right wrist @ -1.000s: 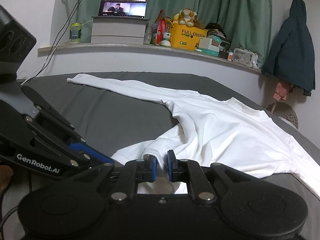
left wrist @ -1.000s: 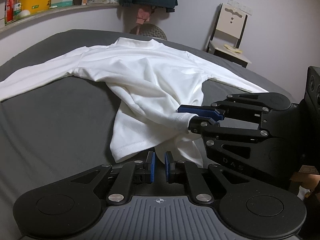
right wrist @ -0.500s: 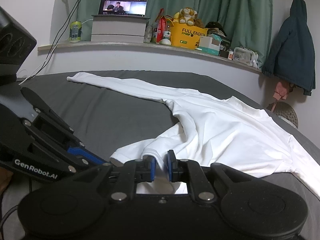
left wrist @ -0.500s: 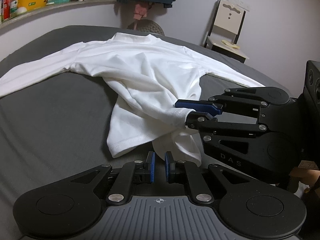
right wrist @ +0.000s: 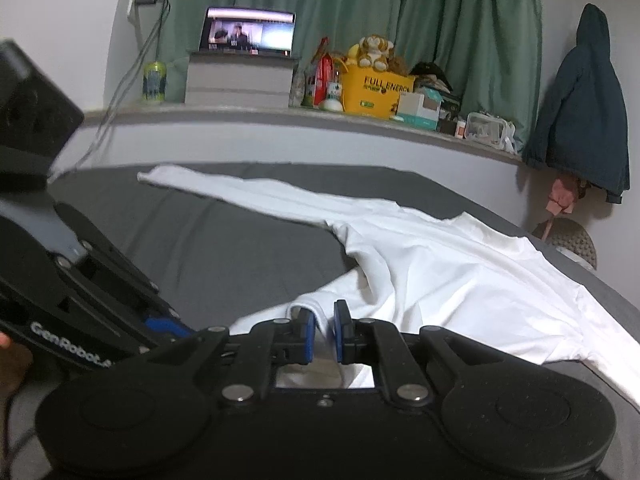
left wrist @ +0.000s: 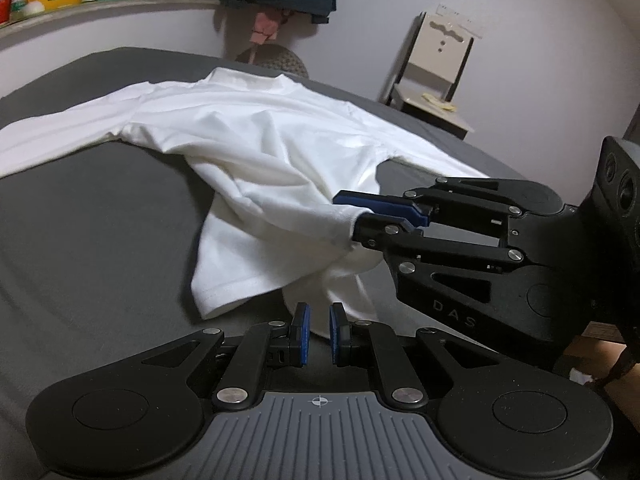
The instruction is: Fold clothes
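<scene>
shirt (left wrist: pixel 280 160) spread on bed (left wrist: pixel 100 220), hem bunched and lifted near side | left tongs (left wrist: pixel 318 334) pinch hem | right tongs (right wrist: pixel 324 336) pinch hem | step: likely carrying hem toward collar | next: keep both grips level

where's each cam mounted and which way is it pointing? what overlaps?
Left wrist: sits on the left gripper, looking along its fingers across the grey bed toward a chair by the wall; the right gripper enters from the right, shut on the white shirt.
Right wrist: sits on the right gripper, facing the green curtains and cluttered shelf; the left gripper's body shows at left, and part of a hand.
Shared: shirt, bed, shelf, yellow box, dark jacket.
</scene>
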Motion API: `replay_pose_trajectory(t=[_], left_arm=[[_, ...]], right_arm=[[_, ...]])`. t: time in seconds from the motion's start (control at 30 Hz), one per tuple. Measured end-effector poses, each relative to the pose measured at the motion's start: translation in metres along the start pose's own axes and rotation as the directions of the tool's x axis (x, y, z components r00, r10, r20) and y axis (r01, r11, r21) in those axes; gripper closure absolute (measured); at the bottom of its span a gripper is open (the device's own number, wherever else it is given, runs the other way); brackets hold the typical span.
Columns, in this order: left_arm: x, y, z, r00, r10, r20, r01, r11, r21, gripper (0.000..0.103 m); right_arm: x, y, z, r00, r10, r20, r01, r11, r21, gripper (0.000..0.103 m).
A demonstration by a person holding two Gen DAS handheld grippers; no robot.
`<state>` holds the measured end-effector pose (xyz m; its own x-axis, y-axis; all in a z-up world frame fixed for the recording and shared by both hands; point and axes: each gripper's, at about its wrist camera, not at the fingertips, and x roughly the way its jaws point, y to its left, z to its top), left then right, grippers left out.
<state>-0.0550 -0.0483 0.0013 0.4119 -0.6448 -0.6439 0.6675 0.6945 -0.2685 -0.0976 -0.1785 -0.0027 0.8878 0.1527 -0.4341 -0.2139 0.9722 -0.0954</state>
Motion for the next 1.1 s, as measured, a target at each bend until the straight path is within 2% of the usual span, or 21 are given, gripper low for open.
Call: replay_pose_trajectory(t=[0.13, 0.17, 0.2, 0.27, 0.33, 0.47, 0.53, 0.57, 0.6, 0.63, 0.77, 0.97, 1.1], left_arm=[[-0.003, 0.000, 0.002, 0.999, -0.012, 0.030, 0.012, 1.000, 0.000, 0.093], [-0.005, 0.000, 0.003, 0.999, -0.010, 0.042, 0.010, 1.000, 0.001, 0.088], [-0.006, 0.000, 0.004, 0.999, -0.008, 0.054, 0.008, 1.000, 0.001, 0.050], [-0.009, 0.000, 0.005, 0.997, -0.005, 0.078, 0.005, 1.000, 0.002, 0.004], [-0.011, 0.000, 0.007, 0.995, -0.002, 0.102, 0.002, 1.000, 0.004, 0.004], [-0.016, 0.000, 0.011, 0.989, -0.005, 0.151, 0.006, 1.000, -0.004, 0.004], [-0.014, 0.001, 0.014, 0.982, -0.050, 0.180, 0.057, 0.998, -0.033, 0.004], [-0.013, 0.002, 0.015, 0.978, -0.073, 0.195, 0.083, 0.995, -0.047, 0.000], [-0.010, 0.001, 0.016, 0.978, -0.073, 0.197, 0.085, 0.995, -0.053, 0.000], [-0.006, -0.001, 0.016, 0.978, -0.068, 0.197, 0.081, 0.995, -0.058, 0.000], [0.014, -0.004, 0.019, 0.987, 0.000, 0.161, 0.003, 1.000, -0.017, 0.000], [0.018, 0.000, 0.031, 0.984, 0.061, 0.167, -0.064, 0.998, 0.012, 0.000], [0.019, -0.003, 0.031, 0.981, 0.099, 0.165, -0.105, 0.994, 0.030, 0.000]], right_arm=[[-0.006, -0.022, 0.003, 0.996, 0.067, 0.058, -0.078, 0.977, 0.197, 0.093], [-0.007, -0.028, 0.003, 0.994, 0.080, 0.072, -0.095, 0.963, 0.252, 0.093], [-0.007, -0.038, 0.001, 0.994, 0.079, 0.081, -0.101, 0.941, 0.323, 0.093], [-0.005, -0.058, -0.006, 0.993, 0.076, 0.091, -0.110, 0.875, 0.472, 0.093], [-0.003, -0.076, -0.016, 0.994, 0.078, 0.083, -0.112, 0.807, 0.579, 0.093], [-0.001, -0.086, -0.023, 0.992, 0.105, 0.075, -0.129, 0.759, 0.638, 0.093], [0.001, -0.089, -0.025, 0.982, 0.156, 0.107, -0.187, 0.711, 0.678, 0.093], [0.002, -0.091, -0.027, 0.975, 0.185, 0.126, -0.219, 0.683, 0.697, 0.093], [0.004, -0.093, -0.028, 0.969, 0.206, 0.137, -0.241, 0.659, 0.713, 0.092], [0.004, -0.094, -0.028, 0.968, 0.208, 0.138, -0.243, 0.651, 0.719, 0.092], [0.006, -0.093, -0.027, 0.977, 0.187, 0.104, -0.205, 0.678, 0.705, 0.092], [0.009, -0.093, -0.027, 0.976, 0.190, 0.102, -0.205, 0.666, 0.717, 0.092], [0.011, -0.093, -0.029, 0.972, 0.205, 0.117, -0.223, 0.643, 0.733, 0.092]])
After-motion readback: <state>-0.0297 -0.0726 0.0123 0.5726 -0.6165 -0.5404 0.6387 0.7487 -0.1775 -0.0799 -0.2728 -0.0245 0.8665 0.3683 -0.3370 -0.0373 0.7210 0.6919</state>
